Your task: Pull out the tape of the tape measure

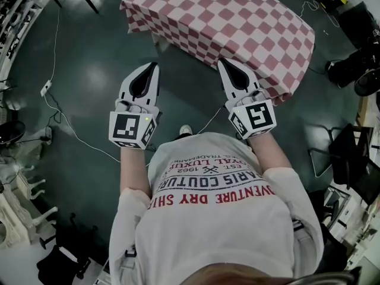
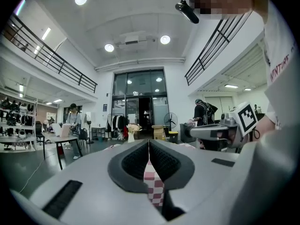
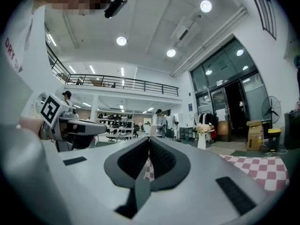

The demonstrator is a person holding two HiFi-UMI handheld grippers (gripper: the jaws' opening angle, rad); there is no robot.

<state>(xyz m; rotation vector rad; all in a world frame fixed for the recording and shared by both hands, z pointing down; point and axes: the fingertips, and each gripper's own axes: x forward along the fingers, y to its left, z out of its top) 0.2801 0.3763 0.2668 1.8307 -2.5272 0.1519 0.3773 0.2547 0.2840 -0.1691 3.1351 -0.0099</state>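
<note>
No tape measure shows in any view. In the head view my left gripper (image 1: 154,66) and my right gripper (image 1: 221,61) are held side by side in front of the person's chest. Both point at the near edge of a table under a red-and-white checked cloth (image 1: 237,22). The two pairs of jaws are pressed together with nothing between them. In the left gripper view my left gripper (image 2: 149,142) is shut, and checked cloth (image 2: 154,184) shows below its tips. In the right gripper view my right gripper (image 3: 149,138) is also shut, with the cloth (image 3: 262,168) at the lower right.
A white cable (image 1: 59,108) runs over the dark floor at the left. Dark equipment (image 1: 356,70) stands at the right, near the table's corner. Further off, a person (image 2: 72,121) stands by a table and a fan (image 2: 170,122) stands near the glass doors.
</note>
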